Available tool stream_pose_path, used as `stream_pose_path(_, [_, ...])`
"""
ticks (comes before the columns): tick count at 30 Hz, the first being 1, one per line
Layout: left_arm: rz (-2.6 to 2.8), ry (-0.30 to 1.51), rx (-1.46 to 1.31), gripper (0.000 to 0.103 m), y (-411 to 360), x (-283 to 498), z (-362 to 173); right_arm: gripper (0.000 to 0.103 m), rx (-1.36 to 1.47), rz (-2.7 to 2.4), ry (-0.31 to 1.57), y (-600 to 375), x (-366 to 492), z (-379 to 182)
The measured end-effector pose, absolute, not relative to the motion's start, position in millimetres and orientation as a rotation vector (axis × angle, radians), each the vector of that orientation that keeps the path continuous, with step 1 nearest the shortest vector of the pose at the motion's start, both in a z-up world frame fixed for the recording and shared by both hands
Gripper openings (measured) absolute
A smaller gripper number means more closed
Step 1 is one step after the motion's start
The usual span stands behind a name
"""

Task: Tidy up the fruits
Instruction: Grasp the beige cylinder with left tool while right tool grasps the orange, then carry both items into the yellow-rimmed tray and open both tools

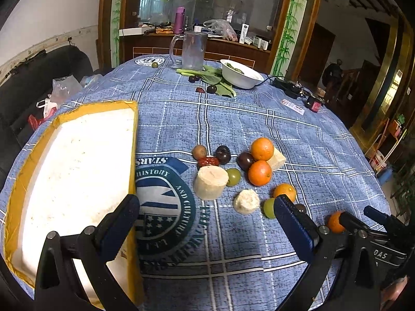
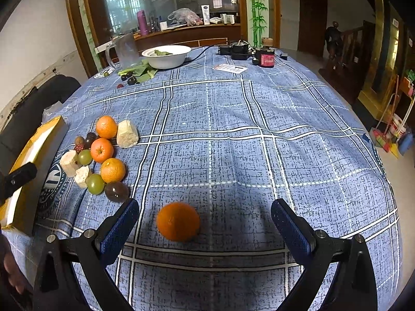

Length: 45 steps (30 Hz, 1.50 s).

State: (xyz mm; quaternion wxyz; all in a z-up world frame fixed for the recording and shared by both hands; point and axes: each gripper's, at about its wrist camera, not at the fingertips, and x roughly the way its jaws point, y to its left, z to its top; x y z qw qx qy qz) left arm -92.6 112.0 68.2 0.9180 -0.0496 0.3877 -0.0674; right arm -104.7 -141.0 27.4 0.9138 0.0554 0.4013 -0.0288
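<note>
A heap of fruit lies on the blue checked tablecloth: oranges (image 1: 262, 149) (image 2: 102, 150), green grapes (image 1: 233, 177), dark plums (image 1: 223, 153), a red date (image 1: 208, 161) and white cut chunks (image 1: 210, 185). My left gripper (image 1: 207, 203) is open, just short of the heap, with its left finger over the yellow-taped foam box (image 1: 135, 129) (image 2: 39, 142). One lone orange (image 2: 178, 221) (image 1: 336, 221) rests on the cloth between the fingers of my right gripper (image 2: 205, 204), which is open and not touching it. The right gripper (image 1: 358, 215) also shows at the lower right of the left wrist view.
At the far side stand a glass mug (image 1: 192, 50), a white bowl (image 1: 241, 73) beside leafy greens, two more plums (image 1: 211, 89), a power strip (image 2: 237, 49) and a red jar (image 2: 267, 59). A black sofa (image 1: 39, 77) flanks the table's left edge.
</note>
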Motion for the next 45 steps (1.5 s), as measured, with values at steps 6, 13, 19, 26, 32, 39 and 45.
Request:
stream_pose_path(6, [-0.199, 0.852, -0.091, 0.066, 106, -84, 59, 0.088, 0.085, -0.001, 0.839, -140, -108, 23])
stream_pose_path(13, [-0.209, 0.9, -0.073, 0.065, 98, -67, 48, 0.074, 0.09, 0.055, 0.911, -136, -101, 9])
stream_pose_path(19, [-0.204, 0.929, 0.015, 0.065, 90, -44, 41, 0.074, 0.059, 0.08, 0.934, -127, -94, 5])
stream_pose_path(26, [-0.218, 0.987, 0.042, 0.039, 86, -28, 26, 0.057, 0.039, 0.078, 0.936, -129, -92, 5])
stream_pose_path(32, [-0.169, 1.001, 0.091, 0.037, 78, -27, 16, 0.039, 0.028, 0.104, 0.923, -124, -94, 7])
stream_pose_path(39, [-0.193, 0.922, -0.057, 0.037, 99, -54, 42, 0.039, 0.022, 0.116, 0.894, -117, -107, 17])
stream_pose_path(45, [-0.144, 0.865, -0.163, 0.037, 144, -78, 68, 0.039, 0.05, 0.218, 0.85, -95, -116, 39])
